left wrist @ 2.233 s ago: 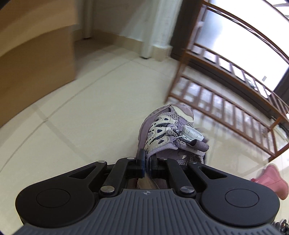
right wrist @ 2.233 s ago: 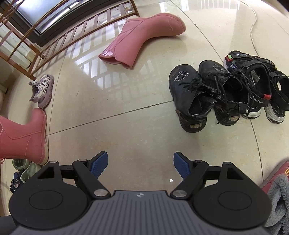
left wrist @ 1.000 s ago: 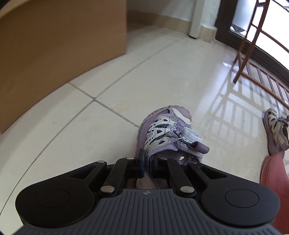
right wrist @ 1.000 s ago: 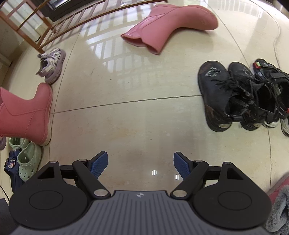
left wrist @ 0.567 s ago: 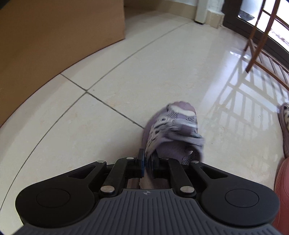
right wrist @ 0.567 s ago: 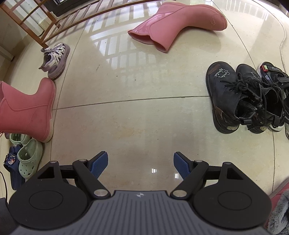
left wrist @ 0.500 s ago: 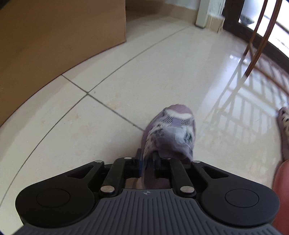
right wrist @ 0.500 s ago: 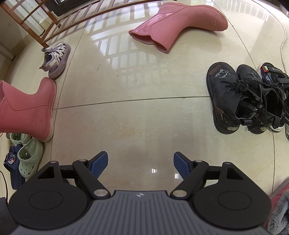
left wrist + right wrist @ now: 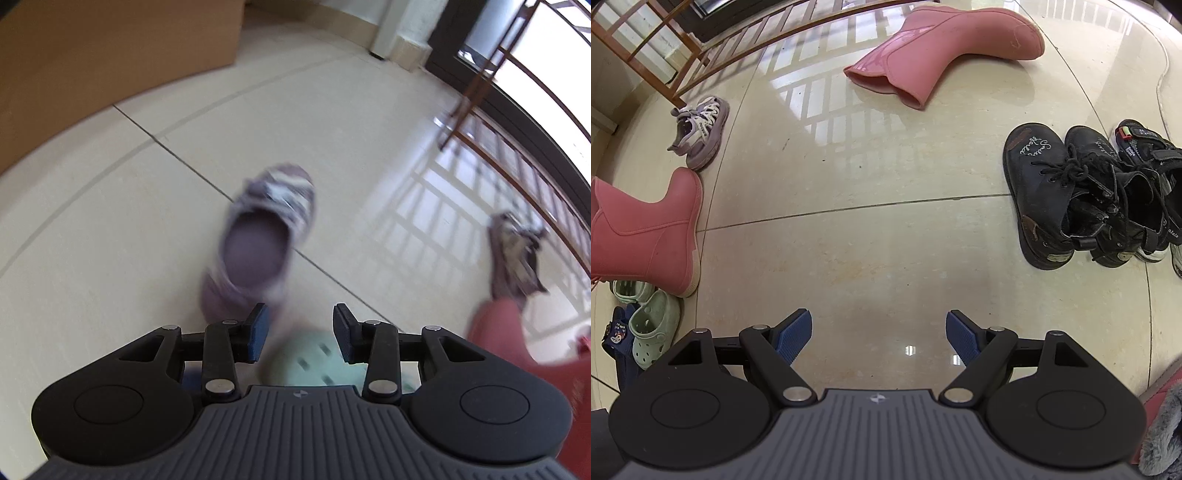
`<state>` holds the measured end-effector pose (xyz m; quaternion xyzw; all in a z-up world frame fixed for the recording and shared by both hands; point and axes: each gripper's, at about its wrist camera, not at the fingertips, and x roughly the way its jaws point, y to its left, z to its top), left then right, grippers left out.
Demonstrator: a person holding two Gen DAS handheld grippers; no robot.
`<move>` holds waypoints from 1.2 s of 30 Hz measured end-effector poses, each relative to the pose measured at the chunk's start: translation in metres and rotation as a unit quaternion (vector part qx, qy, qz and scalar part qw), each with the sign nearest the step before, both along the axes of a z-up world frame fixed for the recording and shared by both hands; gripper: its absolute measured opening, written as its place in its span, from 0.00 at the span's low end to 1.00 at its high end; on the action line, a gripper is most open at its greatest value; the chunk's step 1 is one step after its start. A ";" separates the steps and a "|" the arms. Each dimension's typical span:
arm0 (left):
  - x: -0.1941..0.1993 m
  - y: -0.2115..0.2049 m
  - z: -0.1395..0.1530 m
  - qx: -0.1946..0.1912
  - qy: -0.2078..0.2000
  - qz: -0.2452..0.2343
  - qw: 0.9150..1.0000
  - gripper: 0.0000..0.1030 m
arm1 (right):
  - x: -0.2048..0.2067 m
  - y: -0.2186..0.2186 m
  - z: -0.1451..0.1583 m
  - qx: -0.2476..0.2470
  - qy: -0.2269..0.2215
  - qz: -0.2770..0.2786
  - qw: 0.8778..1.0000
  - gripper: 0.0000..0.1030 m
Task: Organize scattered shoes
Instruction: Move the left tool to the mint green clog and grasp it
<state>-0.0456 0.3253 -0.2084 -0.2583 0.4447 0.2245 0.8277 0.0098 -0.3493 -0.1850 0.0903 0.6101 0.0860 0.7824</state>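
The purple sneaker (image 9: 258,240) sits on the tile floor (image 9: 110,229) just ahead of the left gripper (image 9: 299,332), whose jaws stand apart and empty; blur hides its exact pose. Its mate (image 9: 700,131) lies well apart, by the upright pink boot (image 9: 646,229). Confirm both sneakers end parallel, toes aligned. The right gripper (image 9: 879,336) hangs wide open, empty.

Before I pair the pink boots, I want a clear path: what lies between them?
Only bare floor tile, in the right wrist view. The purple sneaker sits beside the upright boot, off the line to the fallen boot.
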 end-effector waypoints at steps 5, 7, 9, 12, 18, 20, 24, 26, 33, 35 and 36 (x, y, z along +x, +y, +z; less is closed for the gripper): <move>-0.005 -0.029 0.000 -0.024 -0.007 -0.012 1.000 0.42 | -0.001 -0.003 0.000 0.004 0.001 -0.005 1.000 0.82; -0.006 -0.038 -0.001 -0.032 -0.004 -0.018 0.999 0.42 | -0.001 -0.004 0.000 0.004 0.001 -0.006 1.000 0.82; -0.004 -0.046 -0.005 -0.030 0.008 -0.026 0.999 0.42 | -0.002 -0.005 -0.001 0.005 0.002 -0.007 1.000 0.82; -0.002 -0.057 -0.010 -0.021 0.024 -0.040 0.999 0.42 | -0.002 -0.006 -0.001 0.006 0.004 -0.008 1.000 0.82; 0.001 -0.070 -0.027 -0.012 0.051 -0.045 0.998 0.43 | -0.003 -0.007 -0.001 0.006 0.005 -0.010 1.000 0.82; 0.002 -0.072 -0.034 0.003 0.059 -0.038 0.998 0.45 | -0.003 -0.007 -0.001 0.006 0.005 -0.010 1.000 0.82; 0.005 -0.075 -0.037 0.027 0.060 -0.024 0.998 0.44 | -0.004 -0.008 0.000 0.006 0.004 -0.009 1.000 0.82; 0.006 -0.076 -0.040 0.038 0.067 -0.011 0.997 0.27 | -0.004 -0.008 0.000 0.006 0.005 -0.010 1.000 0.82; 0.005 -0.077 -0.036 0.048 0.052 0.017 0.997 0.18 | -0.006 -0.012 0.000 0.006 0.004 -0.015 1.000 0.83; 0.006 -0.078 -0.028 0.045 0.039 0.023 0.998 0.18 | -0.007 -0.013 -0.001 0.006 0.004 -0.017 1.000 0.83; 0.007 -0.078 -0.023 0.045 0.033 0.025 0.998 0.18 | -0.007 -0.014 0.000 0.006 0.004 -0.018 1.000 0.83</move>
